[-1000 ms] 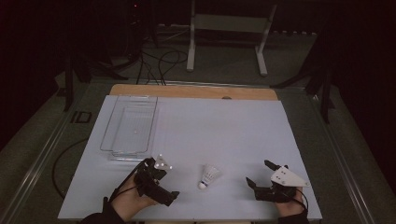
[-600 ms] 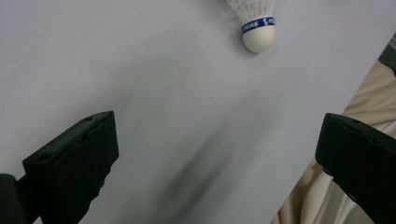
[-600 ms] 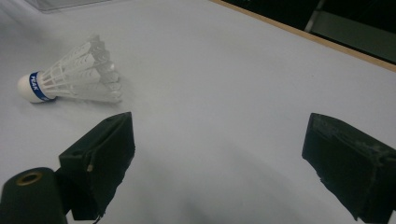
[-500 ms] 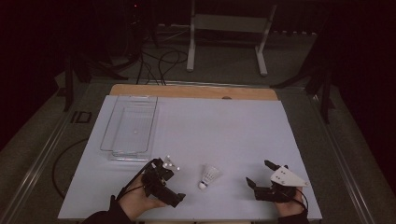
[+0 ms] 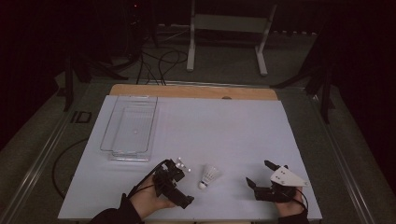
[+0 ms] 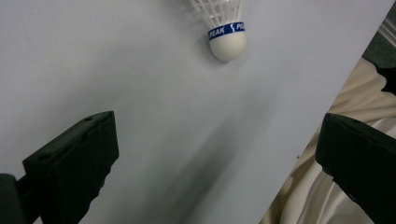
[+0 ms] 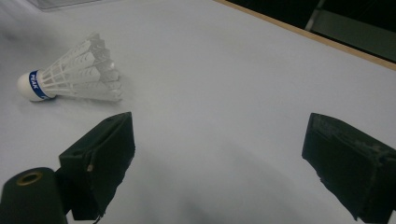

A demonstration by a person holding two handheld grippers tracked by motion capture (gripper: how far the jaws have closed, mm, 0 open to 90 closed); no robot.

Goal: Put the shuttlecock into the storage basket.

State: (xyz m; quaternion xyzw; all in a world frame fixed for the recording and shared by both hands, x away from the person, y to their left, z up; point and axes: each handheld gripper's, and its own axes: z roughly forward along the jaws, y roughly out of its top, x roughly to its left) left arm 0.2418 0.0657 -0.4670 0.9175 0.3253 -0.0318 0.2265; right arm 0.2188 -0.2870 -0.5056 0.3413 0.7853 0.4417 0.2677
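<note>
- A clear plastic tray (image 5: 130, 128) is lying on the far left part of the white table (image 5: 224, 126), well apart from both grippers and from the shuttlecock (image 5: 209, 175).
- A bare wooden strip (image 5: 196, 91) is running along the far edge of the table, and a metal stand (image 5: 227, 32) and dark cables are sitting on the floor beyond it.
- Nothing is standing between either gripper and the shuttlecock; only smooth white tabletop is lying around it.
- The shuttlecock is resting on its side near the front edge of the table, between the two grippers and nearer the left one.
- Its long axis is running roughly front to back, slightly slanted: the rounded cork tip is pointing toward the person and a little left, and the skirt is opening away.
- The tip is smooth and white with a blue band lettered "PEAK"; the skirt is a white plastic lattice flaring into a cone.
- The left gripper (image 5: 173, 183) is hovering just beside the shuttlecock, its blocky black jaws spread wide with nothing between them; in the left gripper view (image 6: 219, 154) the tip is lying ahead of the gap.
- The right gripper (image 5: 260, 176) is resting farther off, jaws also wide apart and empty, with the shuttlecock (image 7: 70, 77) ahead and to the left of the gap (image 7: 219, 154).
</note>
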